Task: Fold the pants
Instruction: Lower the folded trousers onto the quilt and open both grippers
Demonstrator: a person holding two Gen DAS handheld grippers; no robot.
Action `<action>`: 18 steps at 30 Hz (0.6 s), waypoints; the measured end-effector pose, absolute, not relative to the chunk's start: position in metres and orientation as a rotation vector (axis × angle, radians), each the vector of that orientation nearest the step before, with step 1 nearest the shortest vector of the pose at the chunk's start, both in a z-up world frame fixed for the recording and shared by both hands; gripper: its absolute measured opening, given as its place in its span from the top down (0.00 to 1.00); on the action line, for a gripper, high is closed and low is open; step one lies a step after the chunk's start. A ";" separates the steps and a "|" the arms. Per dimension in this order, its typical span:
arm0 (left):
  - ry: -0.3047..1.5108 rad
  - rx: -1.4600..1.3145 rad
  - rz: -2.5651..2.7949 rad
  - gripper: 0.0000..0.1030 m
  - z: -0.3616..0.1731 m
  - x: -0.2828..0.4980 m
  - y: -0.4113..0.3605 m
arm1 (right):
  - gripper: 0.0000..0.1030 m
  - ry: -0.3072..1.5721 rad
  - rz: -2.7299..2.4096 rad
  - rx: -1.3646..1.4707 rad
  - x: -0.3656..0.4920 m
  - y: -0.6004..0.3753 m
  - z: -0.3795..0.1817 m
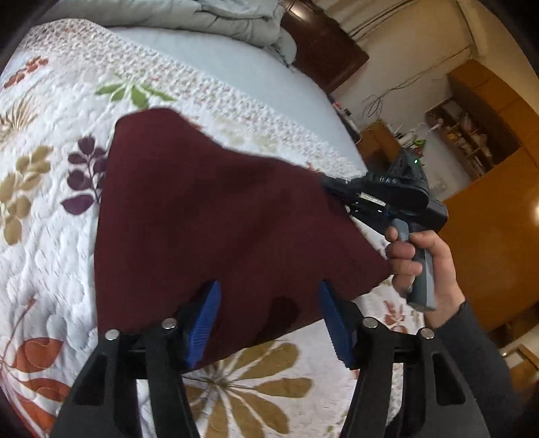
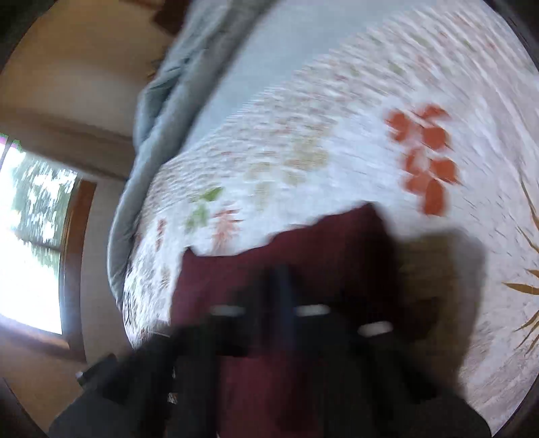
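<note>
The dark maroon pants lie folded on the floral quilt of a bed. My left gripper is open, its blue pads spread over the near edge of the pants. My right gripper shows in the left wrist view at the far right corner of the pants, held by a hand; it seems to pinch the cloth there. The right wrist view is badly blurred: the pants lie right under the fingers, which look close together.
A grey duvet is bunched at the head of the bed. A pale blue sheet lies past the quilt. Wooden cabinets and shelves stand to the right. A window is on the left in the right wrist view.
</note>
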State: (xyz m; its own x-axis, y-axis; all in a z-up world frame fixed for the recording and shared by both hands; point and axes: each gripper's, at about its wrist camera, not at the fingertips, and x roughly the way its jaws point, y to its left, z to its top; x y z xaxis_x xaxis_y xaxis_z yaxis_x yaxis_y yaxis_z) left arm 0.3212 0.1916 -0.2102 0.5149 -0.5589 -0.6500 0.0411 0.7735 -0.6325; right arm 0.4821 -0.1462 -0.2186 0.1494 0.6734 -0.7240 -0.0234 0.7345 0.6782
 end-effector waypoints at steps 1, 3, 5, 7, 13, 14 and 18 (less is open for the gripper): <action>0.974 -0.607 -0.398 0.44 -0.212 0.321 0.189 | 1.00 1.353 0.544 0.623 0.483 -0.153 -0.228; 0.983 -0.607 -0.400 0.44 -0.212 0.320 0.185 | 1.00 1.357 0.573 0.626 0.471 -0.159 -0.224; 0.990 -0.607 -0.406 0.42 -0.212 0.329 0.181 | 0.93 1.319 0.582 0.581 0.459 -0.163 -0.205; 0.995 -0.612 -0.411 0.41 -0.212 0.333 0.176 | 0.82 1.227 0.630 0.526 0.431 -0.165 -0.166; 0.975 -0.656 -0.419 0.35 -0.214 0.333 0.178 | 0.85 1.247 0.619 0.296 0.360 -0.140 -0.165; 0.970 -0.661 -0.417 0.34 -0.212 0.333 0.177 | 0.91 1.270 0.595 0.297 0.358 -0.144 -0.176; 0.951 -0.590 -0.301 0.34 -0.183 0.309 0.172 | 0.61 1.209 0.524 0.312 0.337 -0.154 -0.154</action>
